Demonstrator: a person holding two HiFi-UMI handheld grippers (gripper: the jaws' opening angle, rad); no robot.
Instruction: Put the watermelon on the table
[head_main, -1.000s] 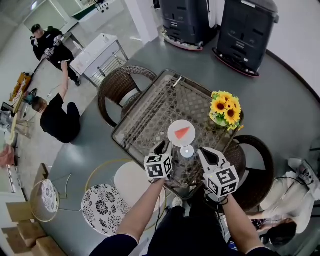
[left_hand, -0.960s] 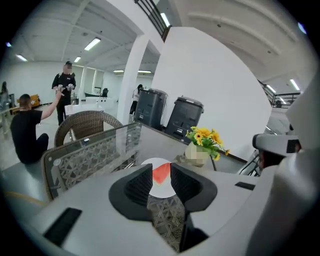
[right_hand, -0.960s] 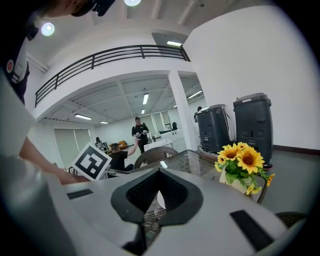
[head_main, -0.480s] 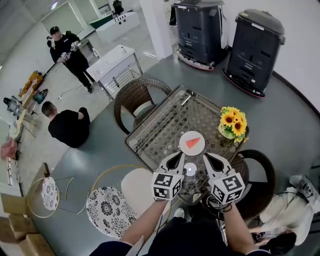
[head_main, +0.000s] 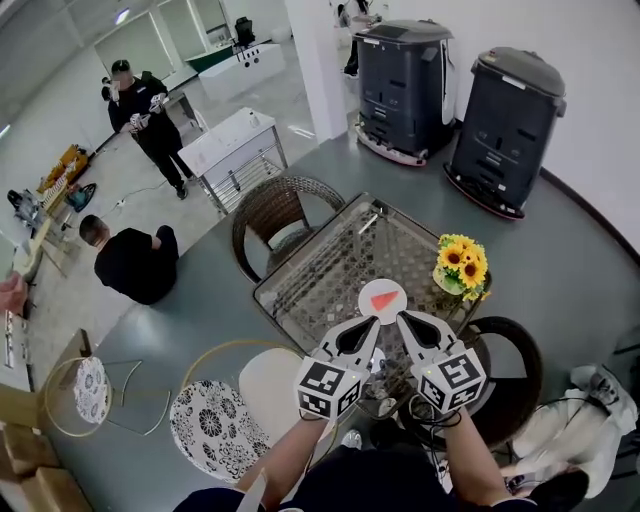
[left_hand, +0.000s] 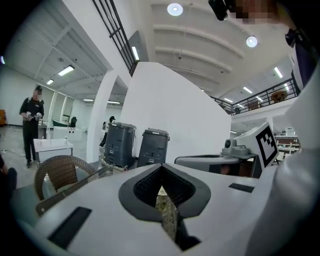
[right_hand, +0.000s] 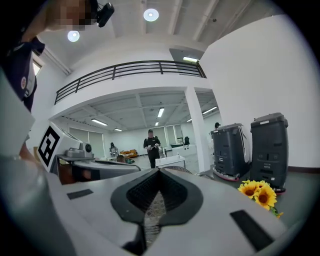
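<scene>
A red watermelon slice (head_main: 384, 299) lies on a small white plate (head_main: 371, 290) near the front of the glass table (head_main: 320, 270). Both grippers hang raised over the table's near edge, just short of the plate. My left gripper (head_main: 371, 323) is shut with nothing between its jaws; in the left gripper view (left_hand: 161, 172) it points out level across the room. My right gripper (head_main: 403, 319) is also shut and empty, and in the right gripper view (right_hand: 159, 176) it looks over the table toward the hall. The slice is in neither gripper view.
A pot of sunflowers (head_main: 459, 262) stands on the table's right side. Wicker chairs sit behind (head_main: 280, 210) and to the right (head_main: 515, 350). A patterned stool (head_main: 215, 420) is at lower left. Two dark bins (head_main: 405, 85) line the wall. One person stands (head_main: 140, 115), another crouches (head_main: 130, 262).
Both grippers have risen from the tabletop toward the camera and now point more level. The slice and plate stay put. The head view has tilted up, showing more of the room.
</scene>
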